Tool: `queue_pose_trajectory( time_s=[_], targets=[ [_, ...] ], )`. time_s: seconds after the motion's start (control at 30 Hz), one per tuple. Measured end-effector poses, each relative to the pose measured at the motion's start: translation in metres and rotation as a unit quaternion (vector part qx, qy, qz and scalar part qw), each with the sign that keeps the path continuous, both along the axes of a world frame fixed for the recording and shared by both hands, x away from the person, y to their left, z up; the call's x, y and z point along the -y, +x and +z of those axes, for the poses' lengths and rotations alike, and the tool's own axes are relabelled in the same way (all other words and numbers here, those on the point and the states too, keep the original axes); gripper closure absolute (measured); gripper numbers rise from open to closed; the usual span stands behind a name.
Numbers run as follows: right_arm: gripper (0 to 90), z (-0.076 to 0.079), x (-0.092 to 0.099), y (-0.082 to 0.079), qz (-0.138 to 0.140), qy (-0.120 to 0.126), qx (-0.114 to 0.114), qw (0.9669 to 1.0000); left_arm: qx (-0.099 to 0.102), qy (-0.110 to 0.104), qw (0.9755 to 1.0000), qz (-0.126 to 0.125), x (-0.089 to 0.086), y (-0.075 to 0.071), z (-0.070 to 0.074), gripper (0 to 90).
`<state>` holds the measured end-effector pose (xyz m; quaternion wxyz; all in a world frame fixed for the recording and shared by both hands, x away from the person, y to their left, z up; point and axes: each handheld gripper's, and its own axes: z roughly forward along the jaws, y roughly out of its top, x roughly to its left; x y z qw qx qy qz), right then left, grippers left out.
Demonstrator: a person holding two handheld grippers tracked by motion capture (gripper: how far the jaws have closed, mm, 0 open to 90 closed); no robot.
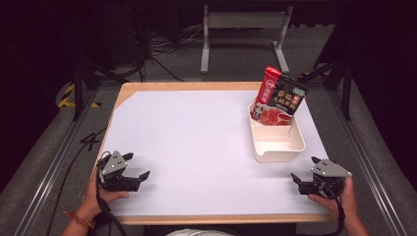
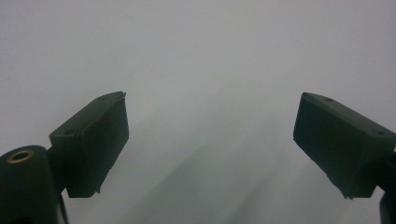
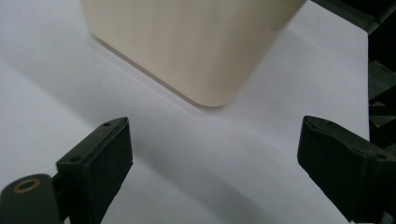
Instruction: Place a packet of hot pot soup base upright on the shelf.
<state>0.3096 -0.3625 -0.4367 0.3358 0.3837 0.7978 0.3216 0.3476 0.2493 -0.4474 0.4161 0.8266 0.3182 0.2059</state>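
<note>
On the white sheet covering the wooden table (image 1: 196, 147), a cream rectangular plastic tray (image 1: 278, 143) lies toward two o'clock from the table's middle. A red-and-black printed foil packet (image 1: 280, 97) stands tilted in the tray's far end, its top leaning over the far rim toward one o'clock; the near half of the tray is bare.

The left gripper (image 1: 137, 166) rests low at about eight o'clock on the sheet, jaws spread wide and holding nothing; the left gripper view has plain white sheet between the two black pads (image 2: 93, 140). The right gripper (image 1: 305, 170) sits at about four o'clock, just short of the tray's near end, jaws likewise wide apart and empty. In the right gripper view the tray's rounded near corner (image 3: 205, 60) lies ahead at twelve o'clock, clear of the pads.

This reads as the very start of the work: both hands parked, nothing gripped. The right gripper is nearest the tray and packet, so the likely next move is a forward reach toward twelve o'clock, lifting over the near rim and closing on the packet's upper edge without tipping the light tray.
</note>
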Motion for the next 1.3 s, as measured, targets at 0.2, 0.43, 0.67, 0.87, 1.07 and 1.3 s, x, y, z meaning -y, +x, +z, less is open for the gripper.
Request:
queue_pose_trajectory(
  time_s=[0.2, 0.43, 0.67, 0.87, 1.07, 1.3],
  targets=[
    [9.9, -0.0084, 0.0036, -0.0011, -0.006, 0.008, -0.003, 0.9999, -0.001, 0.0, 1.0, -0.003, 0.0006, 0.0003, -0.0002, 11.2],
    [9.9, -0.0084, 0.0042, -0.0006, -0.011, 0.01, 0.001, 0.9999, -0.002, 0.001, 1.0, -0.008, 0.0018, 0.0005, -0.0003, 11.0],
    [9.9, -0.0089, 0.0018, -0.001, -0.009, 0.001, 0.005, 1.0, -0.002, 0.001, 1.0, -0.007, 0.0014, 0.0006, -0.0004, 11.0],
    [10.0, -0.0062, 0.0041, -0.0023, -0.012, 0.007, 0.012, 0.9998, -0.001, 0.001, 1.0, -0.006, 0.001, 0.0003, -0.0003, 11.0],
    [10.0, -0.0043, 0.007, -0.0032, -0.015, 0.013, 0.019, 0.9996, -0.002, 0.002, 1.0, -0.006, 0.0017, 0.0012, -0.0006, 10.9],
    [10.0, -0.0035, 0.009, -0.0041, -0.019, 0.018, 0.021, 0.9994, -0.002, 0.004, 1.0, -0.004, 0.0029, 0.0016, -0.0002, 10.9]
  ],
)
